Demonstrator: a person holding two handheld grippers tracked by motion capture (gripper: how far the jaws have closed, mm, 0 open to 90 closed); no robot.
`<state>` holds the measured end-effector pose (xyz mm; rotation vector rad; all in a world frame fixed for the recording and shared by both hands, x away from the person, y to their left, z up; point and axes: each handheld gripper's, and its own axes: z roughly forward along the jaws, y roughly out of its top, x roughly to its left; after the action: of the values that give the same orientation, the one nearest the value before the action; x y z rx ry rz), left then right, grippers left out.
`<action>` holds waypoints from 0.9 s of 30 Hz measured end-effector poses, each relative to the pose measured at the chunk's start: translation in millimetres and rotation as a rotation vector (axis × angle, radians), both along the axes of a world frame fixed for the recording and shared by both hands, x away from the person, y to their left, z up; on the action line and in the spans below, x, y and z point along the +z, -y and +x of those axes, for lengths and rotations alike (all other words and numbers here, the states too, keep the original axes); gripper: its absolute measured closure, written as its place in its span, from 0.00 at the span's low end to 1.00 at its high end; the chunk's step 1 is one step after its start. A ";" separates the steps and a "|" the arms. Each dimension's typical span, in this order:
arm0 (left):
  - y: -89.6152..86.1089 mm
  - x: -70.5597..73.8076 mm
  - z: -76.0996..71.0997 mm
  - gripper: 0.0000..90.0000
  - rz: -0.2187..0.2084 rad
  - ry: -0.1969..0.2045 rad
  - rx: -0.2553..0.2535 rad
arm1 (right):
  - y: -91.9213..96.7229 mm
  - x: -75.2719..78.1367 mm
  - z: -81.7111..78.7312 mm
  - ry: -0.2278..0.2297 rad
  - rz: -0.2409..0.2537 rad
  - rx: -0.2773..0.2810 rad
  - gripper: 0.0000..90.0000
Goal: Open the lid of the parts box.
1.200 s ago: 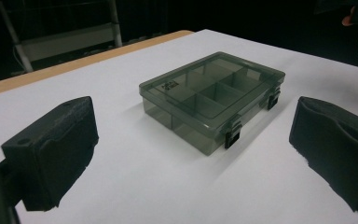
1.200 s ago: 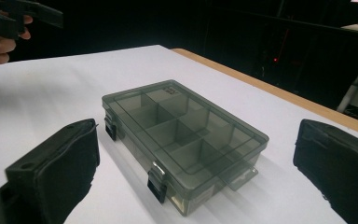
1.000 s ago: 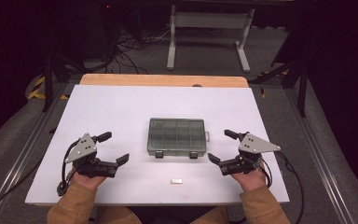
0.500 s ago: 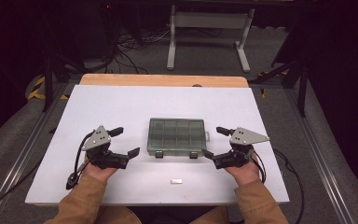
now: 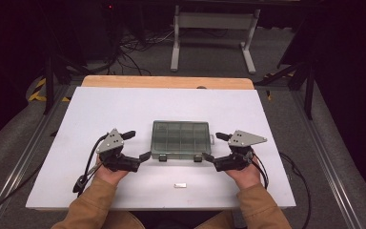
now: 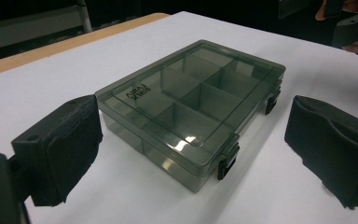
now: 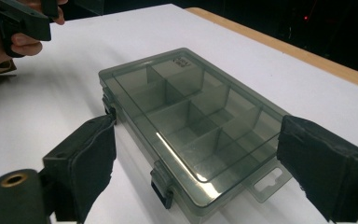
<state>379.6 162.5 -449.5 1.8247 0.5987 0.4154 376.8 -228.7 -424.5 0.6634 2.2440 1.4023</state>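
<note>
Unreadable marks and cropped edges

The small embossed lettering on the smoky translucent plastic compartment box (image 6: 186, 109) is too blurred to read; the little pale rectangular piece (image 5: 180, 185) on the white counter (image 5: 100, 114) is too small to identify; the person's tan sleeves (image 5: 88, 210) are cut off at the bottom edge.

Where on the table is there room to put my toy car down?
The far half of the white table, between the wooden edge and the compartment box, is bare. The front is crowded: left gripper and right gripper flank the box, and a small white piece lies near it.
</note>
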 end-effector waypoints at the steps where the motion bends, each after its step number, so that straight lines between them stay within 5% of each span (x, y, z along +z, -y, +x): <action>1: 0.8 -0.9 0.7 0.05 0.004 -0.006 -0.002 | -0.3 -0.8 0.1 -0.006 -0.001 0.001 0.15; 8: 3.3 -6.1 3.9 0.13 0.000 -0.046 -0.042 | -3.1 -9.0 1.1 -0.043 -0.048 0.005 0.23; 13: 6.6 -12.2 7.7 0.19 0.036 -0.093 -0.061 | -3.4 -15.3 4.4 -0.102 -0.061 0.002 0.28; 21: 10.8 -21.5 15.1 0.23 0.097 -0.202 -0.064 | -1.9 -23.2 5.6 -0.133 -0.092 -0.017 0.31; 27: 12.8 -25.6 17.2 0.27 0.137 -0.239 -0.058 | -0.9 -29.4 6.0 -0.176 -0.103 -0.014 0.34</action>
<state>396.8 149.7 -475.1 2.0346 0.6927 0.2036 382.8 -227.8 -453.9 0.7940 2.4232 1.2545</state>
